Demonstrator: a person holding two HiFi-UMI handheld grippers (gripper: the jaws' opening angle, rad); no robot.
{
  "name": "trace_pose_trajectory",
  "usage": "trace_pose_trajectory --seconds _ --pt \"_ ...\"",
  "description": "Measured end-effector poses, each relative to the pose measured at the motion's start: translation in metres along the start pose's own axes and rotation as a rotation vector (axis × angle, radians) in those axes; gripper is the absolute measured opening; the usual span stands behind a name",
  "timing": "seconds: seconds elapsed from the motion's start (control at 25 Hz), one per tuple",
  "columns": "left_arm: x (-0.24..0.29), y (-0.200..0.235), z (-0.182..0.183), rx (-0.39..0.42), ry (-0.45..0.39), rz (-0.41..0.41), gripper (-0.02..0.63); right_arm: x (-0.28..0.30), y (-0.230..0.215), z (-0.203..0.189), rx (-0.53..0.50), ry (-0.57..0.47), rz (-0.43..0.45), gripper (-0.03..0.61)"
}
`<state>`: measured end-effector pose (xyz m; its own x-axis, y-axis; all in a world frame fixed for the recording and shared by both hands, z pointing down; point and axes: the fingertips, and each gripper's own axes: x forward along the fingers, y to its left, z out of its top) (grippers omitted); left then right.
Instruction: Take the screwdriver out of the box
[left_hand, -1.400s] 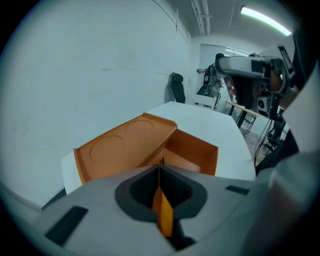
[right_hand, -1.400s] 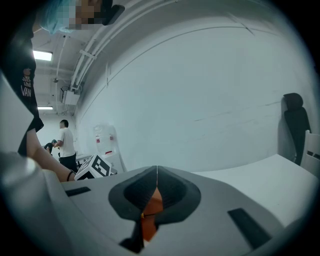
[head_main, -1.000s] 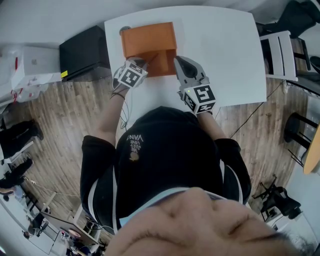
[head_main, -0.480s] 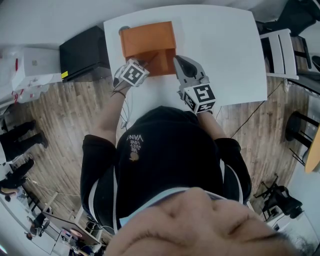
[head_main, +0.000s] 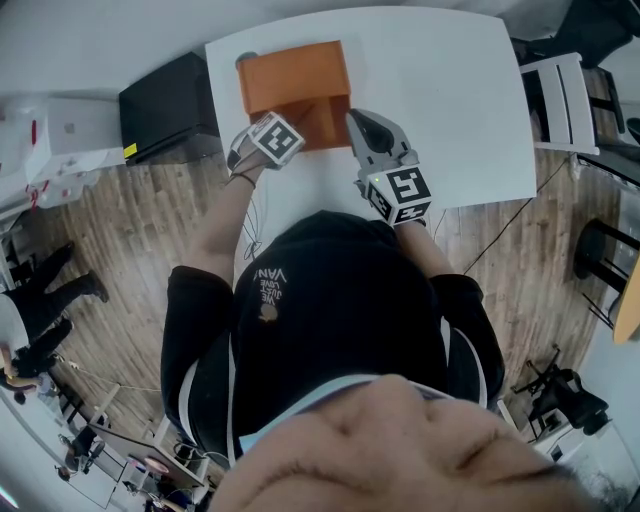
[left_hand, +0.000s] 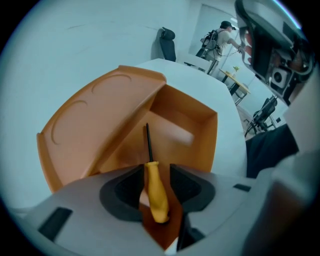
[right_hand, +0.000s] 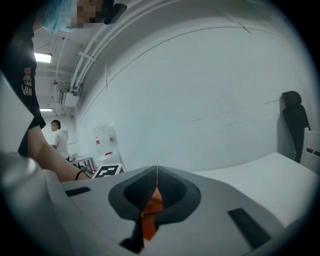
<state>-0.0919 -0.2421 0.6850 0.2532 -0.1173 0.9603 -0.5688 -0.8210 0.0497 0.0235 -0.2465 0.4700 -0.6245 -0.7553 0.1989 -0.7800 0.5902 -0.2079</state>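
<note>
An orange box (head_main: 295, 80) lies open on the white table (head_main: 440, 80), its lid folded back. In the left gripper view the box (left_hand: 115, 125) is just below, and a screwdriver (left_hand: 156, 192) with a yellow handle and a thin dark shaft lies in it. My left gripper (left_hand: 155, 170) points steeply down into the box with its jaws opening; the handle lies between the pads, and a gap shows on its right side. In the head view this left gripper (head_main: 285, 125) is at the box's near edge. My right gripper (head_main: 356, 120) is shut on the box's right near edge, and orange shows between its jaws (right_hand: 156, 172).
A black cabinet (head_main: 165, 100) stands left of the table and a white chair (head_main: 560, 95) to its right. The table's right half is bare white surface. People stand in the far background of both gripper views.
The left gripper's marker cube has shifted a little up and to the right, closer over the box, and has tilted. The right gripper and the box stay where they were.
</note>
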Motion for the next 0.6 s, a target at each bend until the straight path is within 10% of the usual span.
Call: trace_pose_trajectory --seconds 0.6 --pt "0.022 0.002 -0.011 0.001 0.166 -0.004 0.137 -0.001 -0.007 0.001 0.006 -0.006 0.000 0.012"
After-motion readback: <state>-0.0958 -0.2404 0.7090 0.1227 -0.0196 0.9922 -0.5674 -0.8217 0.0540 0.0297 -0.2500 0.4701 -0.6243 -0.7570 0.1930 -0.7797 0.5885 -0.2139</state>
